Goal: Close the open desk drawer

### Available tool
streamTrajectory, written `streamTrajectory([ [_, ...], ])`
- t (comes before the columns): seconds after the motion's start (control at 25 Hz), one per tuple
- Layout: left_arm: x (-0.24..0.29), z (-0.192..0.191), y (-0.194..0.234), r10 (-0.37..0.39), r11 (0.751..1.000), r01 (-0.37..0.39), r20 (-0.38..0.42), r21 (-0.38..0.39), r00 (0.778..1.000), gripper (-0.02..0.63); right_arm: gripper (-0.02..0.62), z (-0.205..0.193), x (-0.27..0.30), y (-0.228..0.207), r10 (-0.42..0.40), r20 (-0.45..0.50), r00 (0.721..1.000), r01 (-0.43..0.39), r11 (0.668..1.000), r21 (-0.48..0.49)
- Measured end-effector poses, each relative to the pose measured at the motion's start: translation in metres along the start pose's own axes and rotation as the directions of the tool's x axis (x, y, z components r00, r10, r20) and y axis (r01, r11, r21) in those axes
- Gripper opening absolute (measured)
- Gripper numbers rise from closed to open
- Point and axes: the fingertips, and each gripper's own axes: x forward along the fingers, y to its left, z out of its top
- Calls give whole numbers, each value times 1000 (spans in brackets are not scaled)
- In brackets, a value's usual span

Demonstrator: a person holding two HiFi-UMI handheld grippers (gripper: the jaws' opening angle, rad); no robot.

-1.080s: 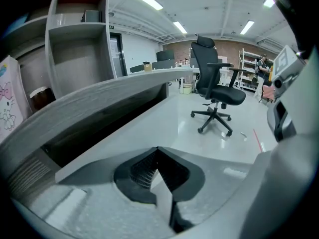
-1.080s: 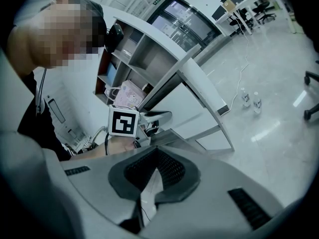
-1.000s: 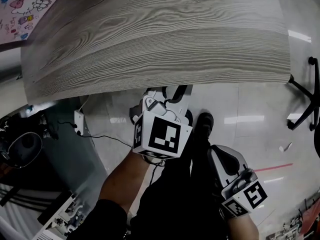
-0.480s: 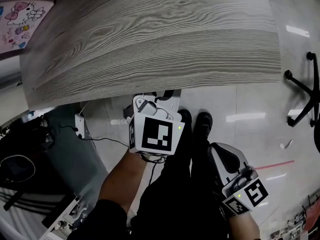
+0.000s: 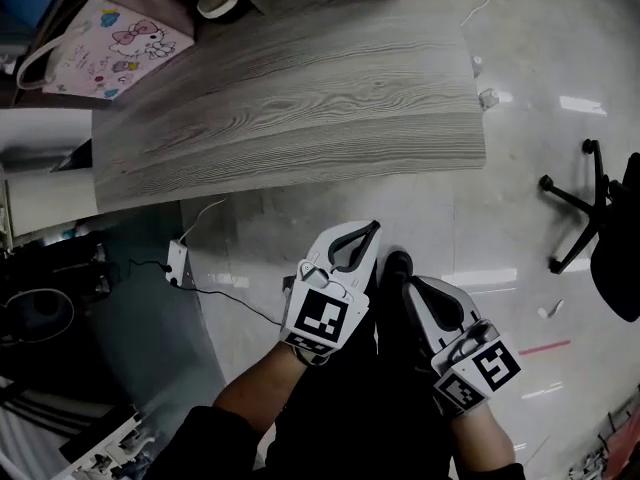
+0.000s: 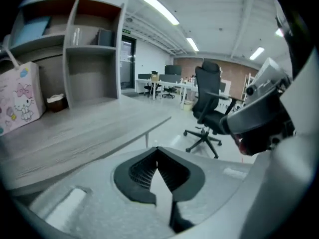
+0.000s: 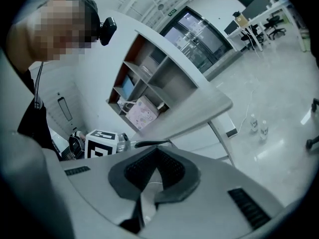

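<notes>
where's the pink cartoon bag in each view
Head view: pink bag at the top left, at the desk's far corner.
Left gripper view: bag at the far left edge, standing on the desk.
Right gripper view: bag just left of centre, below the shelves.
Shared landmark: the grey wood-grain desk.

left gripper (image 6: pixel 157 149): jaws together, empty | desk (image 6: pixel 75 131) left | office chair (image 6: pixel 209 114) right

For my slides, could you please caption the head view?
Shut and empty, left tongs and right tongs hover near a wooden desk.
</notes>
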Motion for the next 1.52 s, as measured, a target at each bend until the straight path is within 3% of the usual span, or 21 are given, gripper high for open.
streamTrajectory([
  [0.2, -82, 81, -15, 59, 997, -65, 153, 34, 986, 8, 12, 38, -28, 59, 37, 0, 999, -36, 996, -82],
  [0.44, -176, 152, -39, 59, 993, -23, 312, -118, 948, 8, 12, 77, -60, 124, 75, 4, 997, -73, 980, -183],
  [0.6, -237, 173, -57, 58, 989, -2, 369, -150, 928, 8, 12, 94, -81, 180, 121, 9, 993, -113, 954, -279],
  [0.68, -261, 174, -61, 71, 989, -13, 407, -144, 911, 8, 12, 101, -83, 203, 142, 10, 990, -130, 933, -335],
  [0.76, -289, 166, -67, 69, 990, -14, 403, -138, 912, 8, 12, 96, -85, 229, 151, 15, 988, -136, 924, -358],
  [1.0, -390, 133, -86, 96, 985, -14, 469, -174, 878, 8, 12, 35, -106, 315, 160, 30, 987, -144, 945, -294],
  [1.28, -495, 99, -120, 119, 991, -64, 557, -118, 822, 8, 12, -21, -136, 402, 166, 56, 985, -133, 915, -382],
  [1.36, -511, 87, -128, 128, 989, -66, 563, -129, 817, 8, 12, -29, -147, 424, 183, 59, 981, -142, 894, -425],
  [1.52, -530, 71, -146, 126, 990, -67, 549, -127, 827, 8, 11, -35, -168, 455, 205, 64, 977, -143, 844, -517],
])
